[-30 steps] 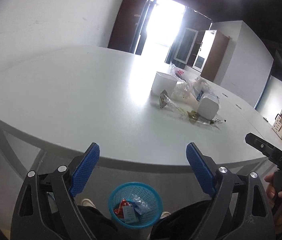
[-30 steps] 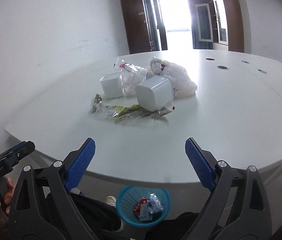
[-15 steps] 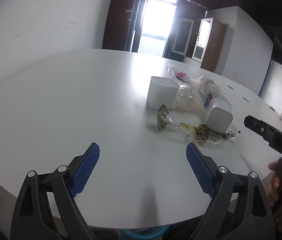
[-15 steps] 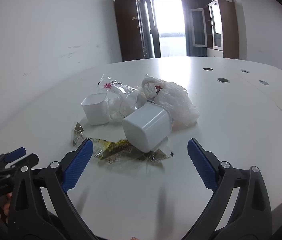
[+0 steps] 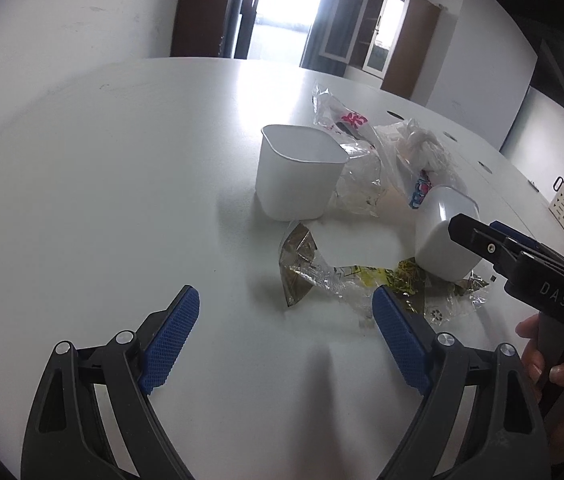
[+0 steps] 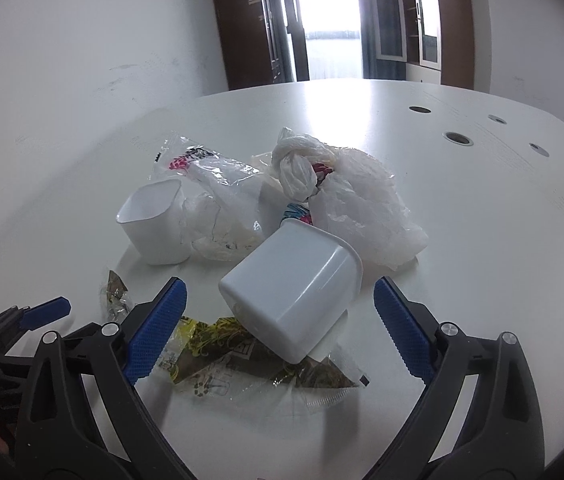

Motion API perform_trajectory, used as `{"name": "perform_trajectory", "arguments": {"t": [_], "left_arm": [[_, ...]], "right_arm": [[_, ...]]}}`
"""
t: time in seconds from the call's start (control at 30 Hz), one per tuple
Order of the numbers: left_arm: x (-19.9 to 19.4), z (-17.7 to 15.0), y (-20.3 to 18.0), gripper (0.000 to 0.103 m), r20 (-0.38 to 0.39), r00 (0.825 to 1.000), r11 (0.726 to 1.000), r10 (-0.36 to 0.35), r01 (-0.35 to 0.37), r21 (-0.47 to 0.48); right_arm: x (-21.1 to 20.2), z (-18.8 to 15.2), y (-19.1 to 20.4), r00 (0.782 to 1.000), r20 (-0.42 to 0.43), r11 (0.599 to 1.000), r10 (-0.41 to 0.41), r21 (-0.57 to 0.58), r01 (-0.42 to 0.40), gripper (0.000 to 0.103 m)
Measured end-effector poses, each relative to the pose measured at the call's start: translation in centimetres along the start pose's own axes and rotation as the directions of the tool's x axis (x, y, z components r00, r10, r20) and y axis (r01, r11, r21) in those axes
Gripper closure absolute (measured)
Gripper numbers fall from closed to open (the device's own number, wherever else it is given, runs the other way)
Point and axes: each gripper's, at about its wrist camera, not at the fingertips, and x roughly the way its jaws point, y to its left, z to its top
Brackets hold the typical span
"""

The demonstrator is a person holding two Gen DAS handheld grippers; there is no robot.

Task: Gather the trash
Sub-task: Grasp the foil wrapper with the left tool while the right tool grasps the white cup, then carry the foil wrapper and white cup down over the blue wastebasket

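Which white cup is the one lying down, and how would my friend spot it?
Look at the trash pile on the big white table. Right at its front lies the tipped cup, resting on a yellow-and-black wrapper. The upright cup stands with its mouth up; this one lies on its side, its mouth toward the knotted bag.

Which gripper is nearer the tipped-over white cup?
Right. The right gripper is open with the tipped-over white cup lying between its fingers. The left gripper is open over bare table, the cup off to its right.
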Motion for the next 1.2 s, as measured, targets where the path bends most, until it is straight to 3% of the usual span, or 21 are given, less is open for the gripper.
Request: {"name": "perform_trajectory", "arguments": {"t": [0.13, 0.23, 0.3, 0.37, 0.43, 0.47, 0.6, 0.9, 0.97, 1.1, 1.2], "left_arm": [[1.4, 0.7, -0.8, 0.017, -0.085, 0.992, 0.995, -0.098, 0.1, 0.016], [1.9, 1.1, -1.1, 0.017, -0.081, 0.996, 0.998, -0.048, 0.051, 0.041], [2.3, 1.2, -1.1, 0.019, -0.098, 0.992, 0.996, -0.077, 0.081, 0.041], [2.5, 1.1, -1.0, 0.022, -0.11, 0.986, 0.991, -0.128, 0.132, 0.03], [2.4, 1.1, -0.7, 0.033, -0.107, 0.984, 0.99, -0.14, 0.142, 0.019], [2.5, 1.2, -0.7, 0.037, -0.105, 0.985, 0.99, -0.14, 0.142, 0.013], [2.3, 0.6, -0.6, 0.071, -0.102, 0.986, 0.991, -0.13, 0.133, 0.019], [0.7, 0.7, 0.0, 0.083, -0.014, 0.993, 0.993, -0.12, 0.12, 0.002], [0.7, 0.4, 0.5, 0.083, -0.047, 0.993, 0.994, -0.11, 0.109, -0.034], [-1.9, -1.7, 0.3, 0.083, -0.017, 1.0, 1.0, -0.007, 0.007, -0.003], [-4.9, -3.0, -0.1, 0.084, 0.033, 0.999, 1.0, 0.016, -0.016, 0.008]], "right_arm": [[1.3, 0.6, 0.4, 0.999, -0.042, 1.0, -0.016, 0.004, 0.016, 0.018], [2.1, 0.6, 0.7, 0.997, -0.071, 1.0, -0.023, 0.011, 0.024, 0.022], [2.3, 0.5, 0.6, 0.996, -0.076, 0.999, -0.039, 0.011, 0.04, 0.027], [2.6, 0.3, 0.4, 0.995, -0.088, 0.999, -0.038, 0.019, 0.039, 0.032], [2.5, 0.3, 0.2, 0.996, -0.085, 0.999, -0.027, 0.028, 0.03, 0.033], [2.4, 0.2, 0.2, 0.996, -0.083, 0.999, -0.029, 0.024, 0.031, 0.033], [1.9, 0.0, 0.0, 0.997, -0.079, 1.0, -0.005, 0.017, 0.007, 0.036], [-1.9, -0.5, -0.5, 1.0, -0.017, 1.0, 0.018, 0.01, -0.017, 0.038], [-2.9, -0.5, -0.9, 1.0, 0.0, 1.0, 0.019, 0.006, -0.019, 0.038], [-5.2, -1.0, -1.2, 0.999, 0.028, 1.0, 0.025, -0.008, -0.025, 0.038], [-6.5, -1.7, -0.8, 0.998, 0.036, 0.999, 0.044, -0.024, -0.043, 0.038]]}}
